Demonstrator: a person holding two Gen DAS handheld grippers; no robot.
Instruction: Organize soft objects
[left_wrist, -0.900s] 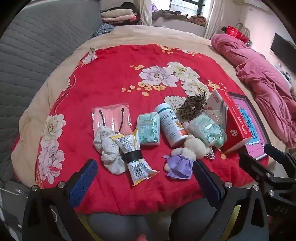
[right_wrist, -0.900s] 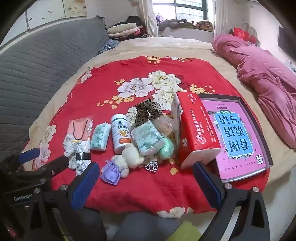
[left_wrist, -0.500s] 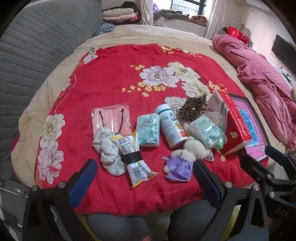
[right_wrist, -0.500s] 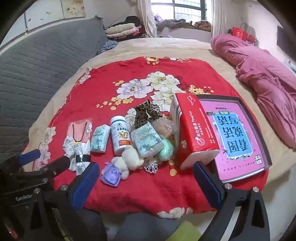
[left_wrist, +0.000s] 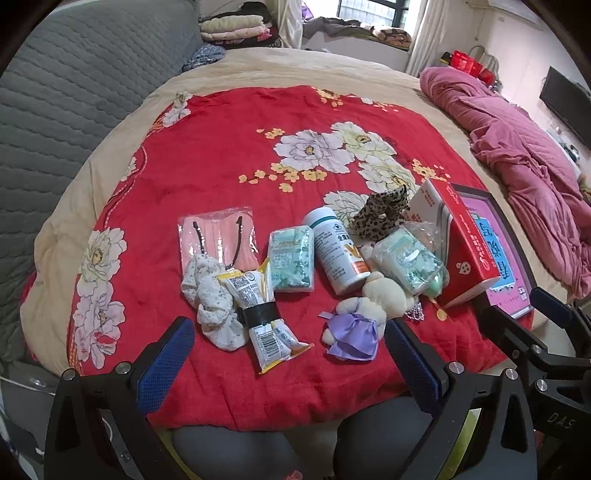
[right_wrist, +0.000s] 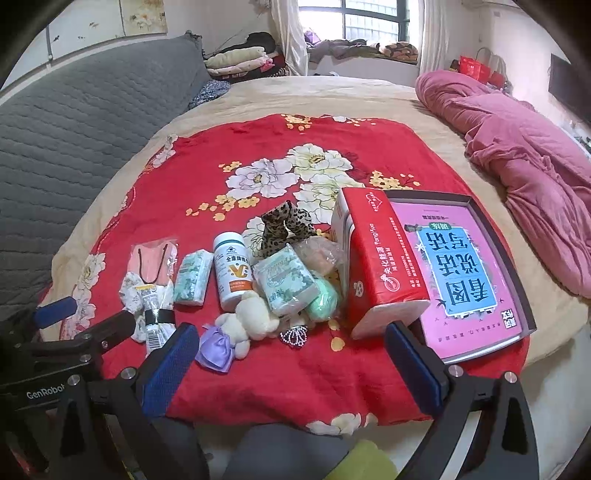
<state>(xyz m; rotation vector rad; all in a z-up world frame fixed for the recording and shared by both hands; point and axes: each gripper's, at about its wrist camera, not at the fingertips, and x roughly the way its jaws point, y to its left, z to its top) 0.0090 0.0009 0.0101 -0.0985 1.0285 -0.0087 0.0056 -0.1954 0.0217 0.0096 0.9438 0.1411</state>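
On the red floral blanket (left_wrist: 221, 147) lies a row of small items: a pink mask pack (left_wrist: 218, 240), a white floral scrunchie (left_wrist: 210, 299), a taped snack packet (left_wrist: 262, 314), a tissue pack (left_wrist: 290, 258), a white bottle (left_wrist: 334, 251), a leopard scrunchie (left_wrist: 384, 214), a second tissue pack (left_wrist: 402, 258) and a plush bear in a purple dress (left_wrist: 365, 317). My left gripper (left_wrist: 288, 365) hovers open above the blanket's near edge, nothing between its fingers. My right gripper (right_wrist: 291, 365) is open too, just short of the bear (right_wrist: 243, 325).
A red tissue box (right_wrist: 380, 266) leans beside a dark tray holding a pink book (right_wrist: 458, 273). A crumpled pink quilt (right_wrist: 517, 147) lies at the right. A grey padded headboard (right_wrist: 74, 129) runs along the left. Folded clothes (right_wrist: 240, 59) sit at the far end.
Both views have shifted only slightly. The items on the blanket have not moved and both grippers stay open.
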